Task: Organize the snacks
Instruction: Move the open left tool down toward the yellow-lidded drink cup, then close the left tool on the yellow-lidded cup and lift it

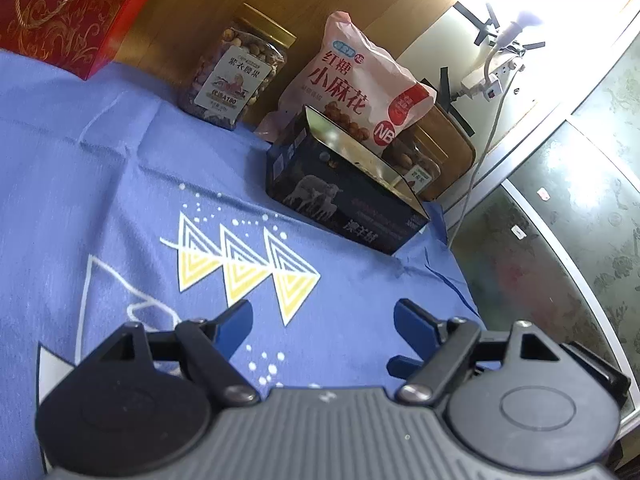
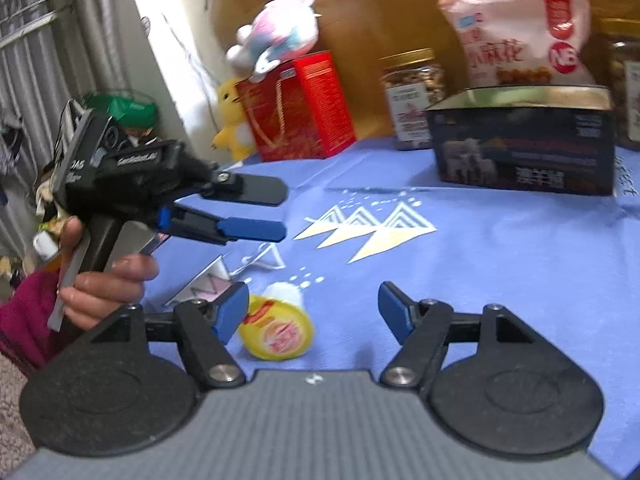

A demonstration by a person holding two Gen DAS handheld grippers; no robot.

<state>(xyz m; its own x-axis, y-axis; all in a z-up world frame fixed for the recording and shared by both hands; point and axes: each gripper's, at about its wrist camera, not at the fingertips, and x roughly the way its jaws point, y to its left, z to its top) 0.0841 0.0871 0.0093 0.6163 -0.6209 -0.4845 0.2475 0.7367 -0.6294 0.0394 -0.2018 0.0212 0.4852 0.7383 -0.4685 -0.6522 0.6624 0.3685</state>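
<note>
Blue-padded fingers (image 2: 232,312) of the right gripper (image 2: 314,312) are seen spread wide apart, nothing held. Just beyond them, close to the left-hand finger, a small yellow snack cup (image 2: 278,330) w/ a white end is lying on its side on the blue cloth (image 2: 500,264); whether the pad is touching it can't be told.

On the left gripper (image 1: 323,320) the fingers (image 1: 412,320) are likewise held wide open & empty, above the cloth's yellow triangle print (image 1: 248,264). From the right wrist view that same gripper is seen at the left side over the worktop edge, gripped by a hand (image 2: 104,284) in a magenta sleeve.

Further out on the cloth, a dark open-topped box (image 1: 344,196) w/ sheep printed on it is standing near the far right corner. Behind it & touching it, a pink snack bag (image 1: 352,80) is leaning upright. A clear nut jar (image 1: 234,76) w/ gold lid is set just left of the bag, against the wood wall. A second jar (image 1: 420,164) is partly hidden behind the box. A red gift box (image 1: 68,12) is at the far left corner; a plush toy (image 2: 276,40) is perched on top of it and a yellow plush (image 2: 234,116) is beside it. Off the worktop, a power strip (image 1: 488,80) w/ a cable is visible.
</note>
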